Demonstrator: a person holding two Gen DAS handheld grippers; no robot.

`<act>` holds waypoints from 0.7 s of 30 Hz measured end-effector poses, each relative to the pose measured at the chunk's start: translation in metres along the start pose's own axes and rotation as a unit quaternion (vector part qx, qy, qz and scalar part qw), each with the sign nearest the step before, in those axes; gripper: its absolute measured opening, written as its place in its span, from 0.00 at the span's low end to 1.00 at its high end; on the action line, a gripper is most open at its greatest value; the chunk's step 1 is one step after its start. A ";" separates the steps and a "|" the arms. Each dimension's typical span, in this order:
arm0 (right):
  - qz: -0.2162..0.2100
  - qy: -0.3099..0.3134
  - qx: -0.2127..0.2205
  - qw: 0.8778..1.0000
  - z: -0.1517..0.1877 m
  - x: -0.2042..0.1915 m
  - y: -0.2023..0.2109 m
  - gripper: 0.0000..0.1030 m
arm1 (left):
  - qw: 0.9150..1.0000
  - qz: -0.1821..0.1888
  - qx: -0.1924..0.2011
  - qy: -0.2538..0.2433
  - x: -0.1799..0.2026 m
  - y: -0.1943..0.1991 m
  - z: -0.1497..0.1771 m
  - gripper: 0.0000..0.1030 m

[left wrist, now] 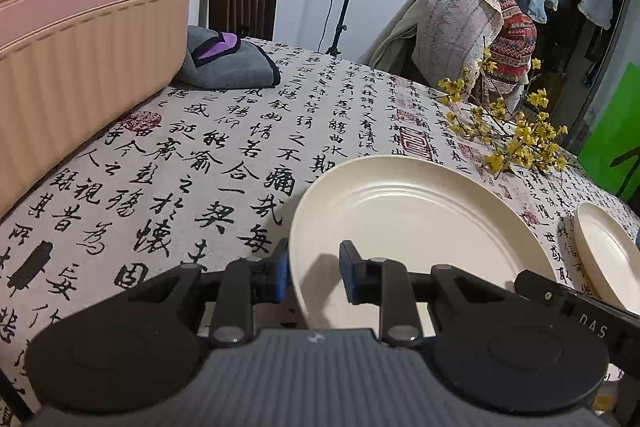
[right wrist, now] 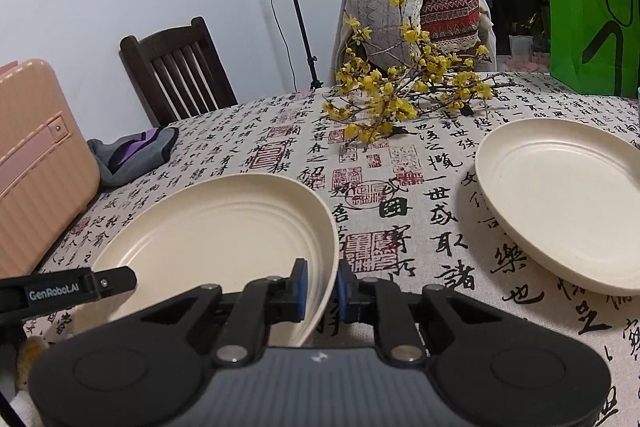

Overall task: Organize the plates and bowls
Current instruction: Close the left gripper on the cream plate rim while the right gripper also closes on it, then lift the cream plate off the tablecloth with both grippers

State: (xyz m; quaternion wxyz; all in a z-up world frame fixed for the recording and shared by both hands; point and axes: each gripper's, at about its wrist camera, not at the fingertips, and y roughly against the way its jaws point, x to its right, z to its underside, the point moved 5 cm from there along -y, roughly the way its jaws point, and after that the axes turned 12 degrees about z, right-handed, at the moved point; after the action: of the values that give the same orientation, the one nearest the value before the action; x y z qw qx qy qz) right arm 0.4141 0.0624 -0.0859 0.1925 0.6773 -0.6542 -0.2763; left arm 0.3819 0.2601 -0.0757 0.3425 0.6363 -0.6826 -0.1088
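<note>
A large cream plate (left wrist: pixel 420 227) (right wrist: pixel 208 227) lies on the calligraphy tablecloth (left wrist: pixel 180 167), with a gripper at each side. My left gripper (left wrist: pixel 314 273) straddles its left rim. The outer pad is against the wall, while the inner pad stands a little off it over the plate's inside. My right gripper (right wrist: pixel 322 285) is shut on the plate's right rim, with both blue pads pressing it. Each view shows one of the other gripper's fingers (left wrist: pixel 536 283) (right wrist: pixel 116 279) at the plate's far side. A second, smaller cream plate (left wrist: pixel 608 255) (right wrist: pixel 568 211) rests to the right, untouched.
A pink ribbed suitcase (left wrist: pixel 80 47) (right wrist: pixel 36 167) stands at the left. A grey and purple cloth (left wrist: pixel 228 63) lies beside it. Yellow flowering branches (left wrist: pixel 512 131) (right wrist: pixel 400 95) lie behind the plates. A green bag (right wrist: pixel 592 19) stands at the back right. Chairs line the far edge.
</note>
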 end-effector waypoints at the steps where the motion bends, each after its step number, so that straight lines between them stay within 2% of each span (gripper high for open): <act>1: 0.001 0.000 0.001 1.000 0.000 0.000 0.001 0.13 | 1.000 -0.002 0.001 -0.002 0.000 0.000 0.000 0.25; 21: 0.012 0.026 0.044 0.999 0.001 -0.008 0.016 0.13 | 0.999 -0.024 0.022 -0.033 0.007 0.008 -0.001 0.25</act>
State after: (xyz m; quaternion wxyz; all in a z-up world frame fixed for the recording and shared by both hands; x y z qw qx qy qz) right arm 0.4008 0.0694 -0.0752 0.1832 0.6840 -0.6685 -0.2275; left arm 0.3762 0.2550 -0.0682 0.3028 0.6561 -0.6802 -0.1228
